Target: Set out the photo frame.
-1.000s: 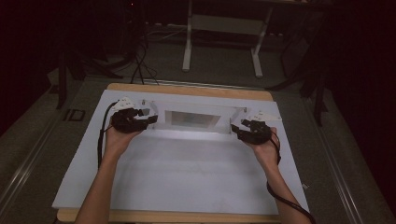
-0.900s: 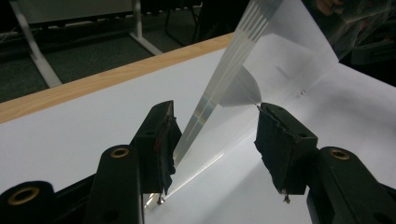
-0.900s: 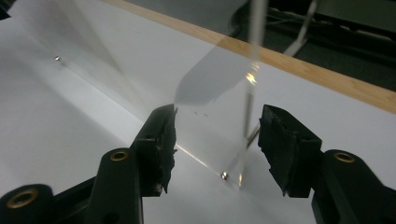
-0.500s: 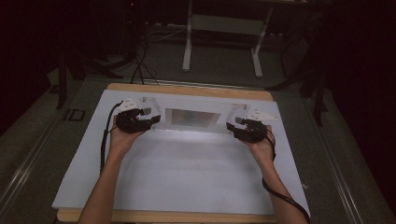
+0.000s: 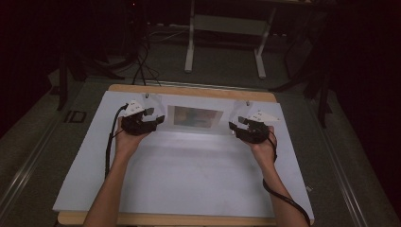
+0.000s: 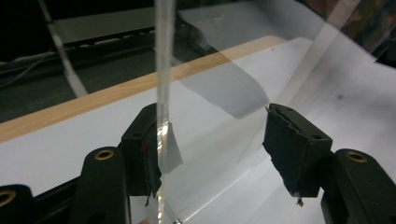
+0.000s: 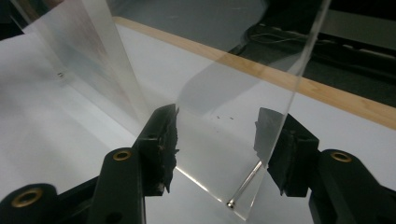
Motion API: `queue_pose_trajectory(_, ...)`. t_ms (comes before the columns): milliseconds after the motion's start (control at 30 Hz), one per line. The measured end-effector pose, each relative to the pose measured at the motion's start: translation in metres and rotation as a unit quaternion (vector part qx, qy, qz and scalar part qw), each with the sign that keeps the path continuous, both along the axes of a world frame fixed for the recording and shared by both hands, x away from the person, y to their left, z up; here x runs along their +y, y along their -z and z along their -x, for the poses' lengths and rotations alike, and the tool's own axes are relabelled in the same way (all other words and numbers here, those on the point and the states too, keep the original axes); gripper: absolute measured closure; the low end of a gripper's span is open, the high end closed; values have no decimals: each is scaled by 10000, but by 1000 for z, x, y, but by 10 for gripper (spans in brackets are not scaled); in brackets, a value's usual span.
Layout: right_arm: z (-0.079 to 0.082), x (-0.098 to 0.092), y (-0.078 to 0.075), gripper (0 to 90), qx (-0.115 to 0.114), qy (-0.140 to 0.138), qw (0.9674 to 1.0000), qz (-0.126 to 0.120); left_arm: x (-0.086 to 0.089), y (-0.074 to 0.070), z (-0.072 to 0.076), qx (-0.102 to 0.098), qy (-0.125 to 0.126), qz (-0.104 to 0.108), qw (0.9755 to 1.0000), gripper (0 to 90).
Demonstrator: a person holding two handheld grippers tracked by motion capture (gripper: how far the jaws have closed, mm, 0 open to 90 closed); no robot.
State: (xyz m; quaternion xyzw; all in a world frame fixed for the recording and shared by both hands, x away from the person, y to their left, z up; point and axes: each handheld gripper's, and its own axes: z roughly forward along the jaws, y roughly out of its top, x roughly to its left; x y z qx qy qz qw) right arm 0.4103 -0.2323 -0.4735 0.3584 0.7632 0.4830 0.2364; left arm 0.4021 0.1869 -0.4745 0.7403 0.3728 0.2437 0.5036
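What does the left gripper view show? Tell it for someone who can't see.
A clear plastic panel stands upright on edge between the left gripper's two black jaws, which have just been opening. It lies close against one jaw, well apart from the other, above a white table with a wooden rim.

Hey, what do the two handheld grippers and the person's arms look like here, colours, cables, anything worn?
Both the left gripper and the right gripper are black with a pale grey three-cornered plate on top. Their fingers are blocky black pads with ragged edges, on arms with brass-coloured rivets. A black cable trails from each. The forearms are bare, no sleeves.
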Motion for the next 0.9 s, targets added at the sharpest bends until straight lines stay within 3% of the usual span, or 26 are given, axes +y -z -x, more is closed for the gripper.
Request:
queue_pose_trajectory(267,-4,3,-2,473,-26,113,9999,85,-5,-5,-5,83,-150,-178,9997,395)
queue_pose_trajectory(467,-8,4,-4,475,24,135,9998,123,-6,-5,-7,-2,-204,-302,9993,400)
queue_pose_trajectory(900,-12,4,-8,459,202,158,9997,51,-10,-19,-3,217,-277,-446,9984,407)
